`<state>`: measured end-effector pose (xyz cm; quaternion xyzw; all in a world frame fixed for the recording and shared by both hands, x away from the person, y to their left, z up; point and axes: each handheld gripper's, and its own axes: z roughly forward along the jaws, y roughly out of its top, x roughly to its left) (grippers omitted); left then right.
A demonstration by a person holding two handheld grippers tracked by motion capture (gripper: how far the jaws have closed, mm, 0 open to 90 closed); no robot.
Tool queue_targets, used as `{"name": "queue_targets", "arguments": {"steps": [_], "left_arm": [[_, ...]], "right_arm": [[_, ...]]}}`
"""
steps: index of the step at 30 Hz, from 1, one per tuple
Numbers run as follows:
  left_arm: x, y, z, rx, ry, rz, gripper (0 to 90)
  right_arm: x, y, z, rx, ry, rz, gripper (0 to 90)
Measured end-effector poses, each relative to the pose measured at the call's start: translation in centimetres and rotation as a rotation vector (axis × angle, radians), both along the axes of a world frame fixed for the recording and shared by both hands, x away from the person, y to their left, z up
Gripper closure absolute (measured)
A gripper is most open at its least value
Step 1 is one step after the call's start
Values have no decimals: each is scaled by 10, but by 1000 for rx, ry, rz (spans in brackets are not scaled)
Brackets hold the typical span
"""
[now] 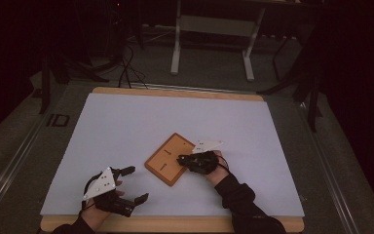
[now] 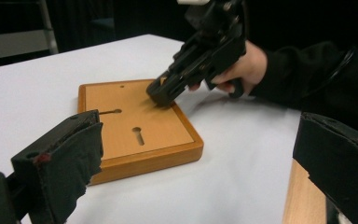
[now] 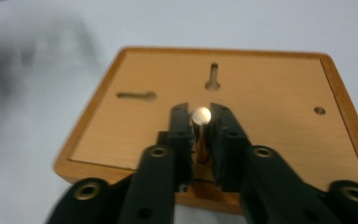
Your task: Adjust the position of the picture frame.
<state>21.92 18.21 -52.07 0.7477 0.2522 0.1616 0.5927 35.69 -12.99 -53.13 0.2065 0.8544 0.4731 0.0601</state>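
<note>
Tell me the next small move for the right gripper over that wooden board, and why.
Probably ease the right gripper forward to the nearer keyhole slot and lower the metal pin. Its jaws are shut on the pin, held over the wooden board just short of that slot. The left gripper sits open, off the board.
</note>
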Motion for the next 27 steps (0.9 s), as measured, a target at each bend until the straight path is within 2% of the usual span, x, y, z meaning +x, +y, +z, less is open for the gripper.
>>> {"name": "queue_targets", "arguments": {"steps": [2,4,6,9,10,12,15,18,25,27], "left_arm": [[0,0,0,1,1,2,18],[0,2,1,-12,9,7,19],[0,2,1,-22,12,9,32],[0,2,1,-18,13,9,32],[1,2,1,-17,23,7,31],[2,2,1,-22,40,1,31],[5,2,2,-28,65,0,31],[7,1,2,-34,80,-3,32],[7,-1,1,-22,68,-8,32],[9,-1,1,6,98,-6,33]], "right_arm": [[0,-1,3,9,-10,-4,759],[0,-9,15,58,-18,-19,727],[0,-14,20,76,-24,-24,719],[-2,-21,25,77,-43,-44,745],[-3,-29,29,80,-43,-54,812],[-5,-37,30,47,-63,-82,819],[-7,-47,27,17,-57,-106,895],[-8,-56,22,6,-33,-125,900],[-1,-66,7,-18,1,-176,900],[0,-66,6,-15,9,-179,900]]}}
